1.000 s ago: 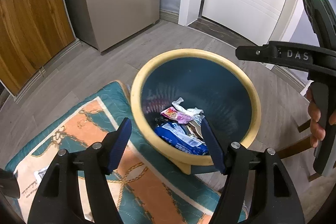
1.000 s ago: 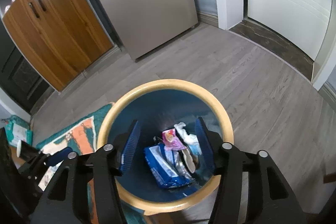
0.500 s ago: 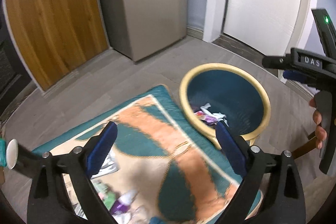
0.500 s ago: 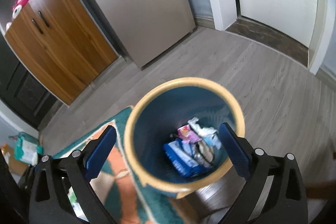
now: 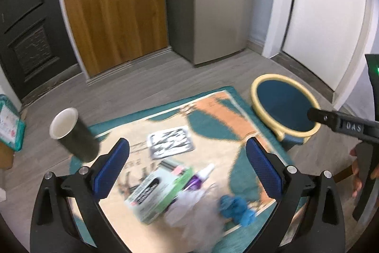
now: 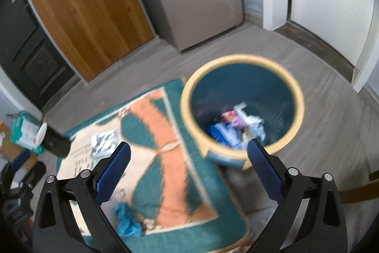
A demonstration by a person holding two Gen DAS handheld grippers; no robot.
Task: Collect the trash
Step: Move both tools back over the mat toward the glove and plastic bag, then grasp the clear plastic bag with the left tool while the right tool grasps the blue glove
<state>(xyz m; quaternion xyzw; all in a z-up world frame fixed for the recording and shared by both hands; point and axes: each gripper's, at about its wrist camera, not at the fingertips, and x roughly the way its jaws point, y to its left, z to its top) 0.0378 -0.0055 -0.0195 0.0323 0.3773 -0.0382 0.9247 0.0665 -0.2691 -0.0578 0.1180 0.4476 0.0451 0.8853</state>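
A blue bin with a yellow rim [image 5: 284, 108] [image 6: 241, 110] stands at the rug's right edge and holds several wrappers [image 6: 236, 127]. On the rug [image 5: 213, 125] lie a green-and-white box [image 5: 158, 191], a purple tube [image 5: 199, 177], a clear plastic bag [image 5: 196, 212], a blue crumpled glove [image 5: 236, 205] [image 6: 126, 221] and a black-and-white packet [image 5: 170, 141] [image 6: 104, 141]. A dark paper cup [image 5: 73, 134] [image 6: 53, 140] lies at the rug's left edge. My left gripper [image 5: 187, 172] is open above the litter. My right gripper [image 6: 188, 172] is open between rug and bin.
A wooden cabinet [image 5: 113, 6], a grey fridge [image 5: 213, 1] and a white door [image 5: 327, 16] line the far wall. A dark door [image 5: 26, 16] is at the left. A teal package [image 5: 9, 125] lies on the floor at the far left.
Both grippers have pulled back from the bin and swung left over the rug. The left wrist view now faces the litter; the bin has shifted to the right in both views.
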